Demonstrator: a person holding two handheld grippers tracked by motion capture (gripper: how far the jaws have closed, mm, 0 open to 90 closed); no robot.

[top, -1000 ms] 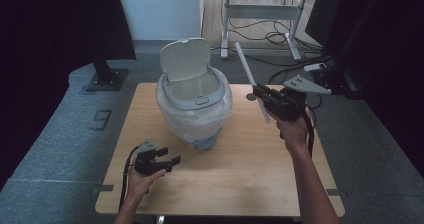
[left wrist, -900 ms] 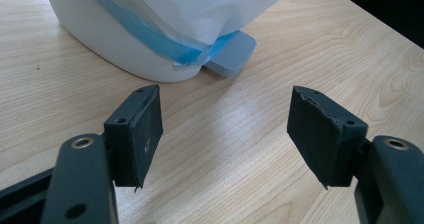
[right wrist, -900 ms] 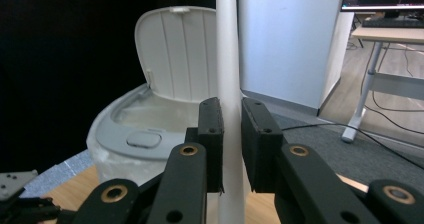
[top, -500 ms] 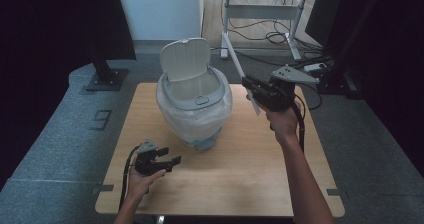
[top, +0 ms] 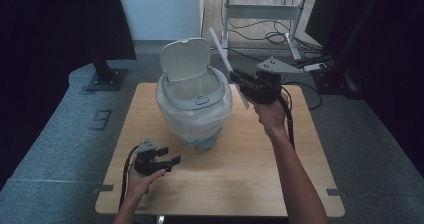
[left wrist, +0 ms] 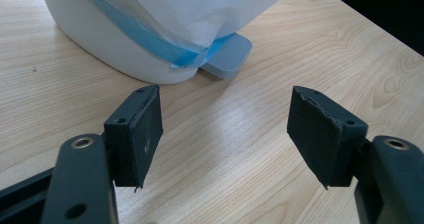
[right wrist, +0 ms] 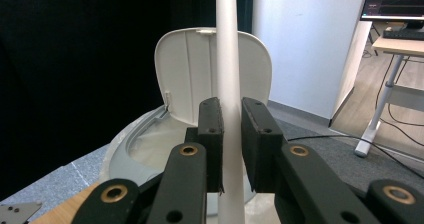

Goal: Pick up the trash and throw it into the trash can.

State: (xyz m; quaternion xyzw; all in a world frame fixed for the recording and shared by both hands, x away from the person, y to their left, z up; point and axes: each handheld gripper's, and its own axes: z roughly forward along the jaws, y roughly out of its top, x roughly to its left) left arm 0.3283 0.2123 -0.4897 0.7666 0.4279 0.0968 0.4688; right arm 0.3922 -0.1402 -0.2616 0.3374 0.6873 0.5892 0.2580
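Observation:
A white pedal bin [top: 195, 109] lined with a thin plastic bag stands on the wooden table [top: 240, 174], its lid [top: 186, 59] tipped up and open. My right gripper [top: 235, 78] is held above the bin's right rim, shut on a long white rod [top: 222, 54] that slants up and to the left. In the right gripper view the rod [right wrist: 227, 59] runs upright between the pads of the right gripper [right wrist: 231, 109], in front of the lid [right wrist: 192, 74]. My left gripper [top: 172, 161] rests low at the table's front left. Its jaws [left wrist: 225, 129] stand open and empty, facing the bin's base [left wrist: 125, 44] and pedal [left wrist: 227, 59].
Behind the table stand a desk frame [top: 260, 14] with loose cables on the floor and a black stand base [top: 105, 79] at the left. Dark curtains close both sides. A monitor [right wrist: 395, 4] sits at the far right. Grey mats surround the table.
My right gripper has carried the white rod left and slightly up, from beside the bin to above its right rim. The left gripper has stayed put.

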